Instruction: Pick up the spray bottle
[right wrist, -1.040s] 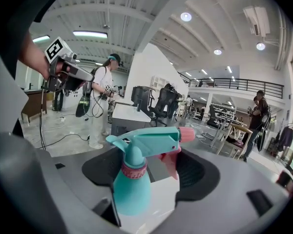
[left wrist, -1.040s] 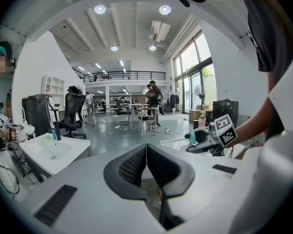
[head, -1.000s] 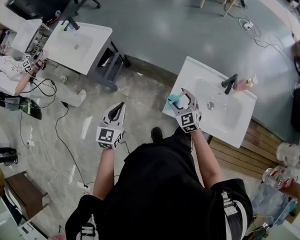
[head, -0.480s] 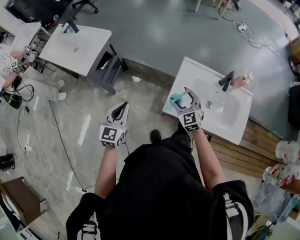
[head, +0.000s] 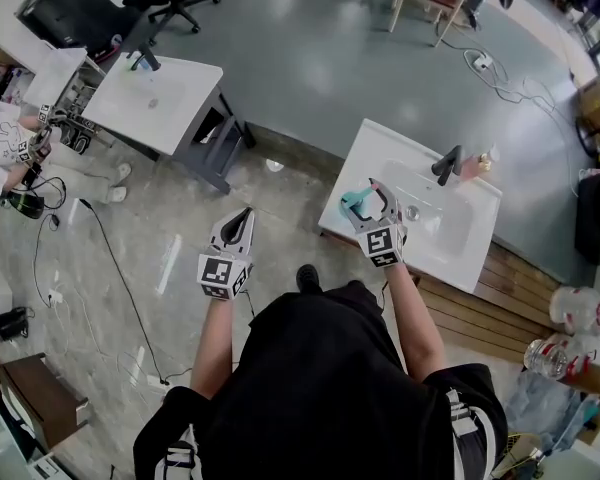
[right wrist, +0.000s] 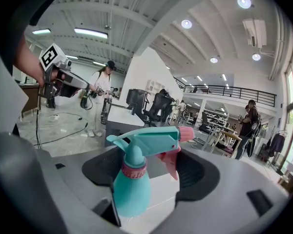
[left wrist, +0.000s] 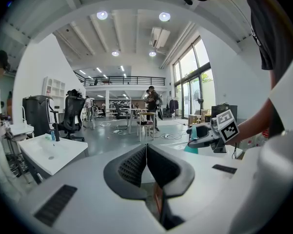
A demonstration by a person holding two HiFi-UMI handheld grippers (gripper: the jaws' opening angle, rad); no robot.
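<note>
A teal spray bottle (right wrist: 131, 186) with a pink collar, trigger and nozzle stands upright between the pads of my right gripper (right wrist: 151, 172), which is shut on its body. From the head view the spray bottle (head: 353, 201) and right gripper (head: 364, 196) hang over the left end of a white sink (head: 450, 243). My left gripper (head: 244, 215) is over the floor to the left, shut with nothing in it; its jaws (left wrist: 146, 155) meet in its own view. That view also catches the right gripper (left wrist: 201, 133) with the teal bottle (left wrist: 192, 150) below it.
A black tap (head: 446, 165) and a small pink bottle (head: 477, 165) are at the sink's back. A second white sink table (head: 150, 93) stands far left, near a seated person (head: 5, 143). Cables (head: 110, 258) trail on the floor. Water jugs (head: 570, 313) sit at right.
Both grippers have kept their spacing while the view has shifted; the right gripper with the bottle has risen slightly over the sink's left end. The left gripper stays shut.
</note>
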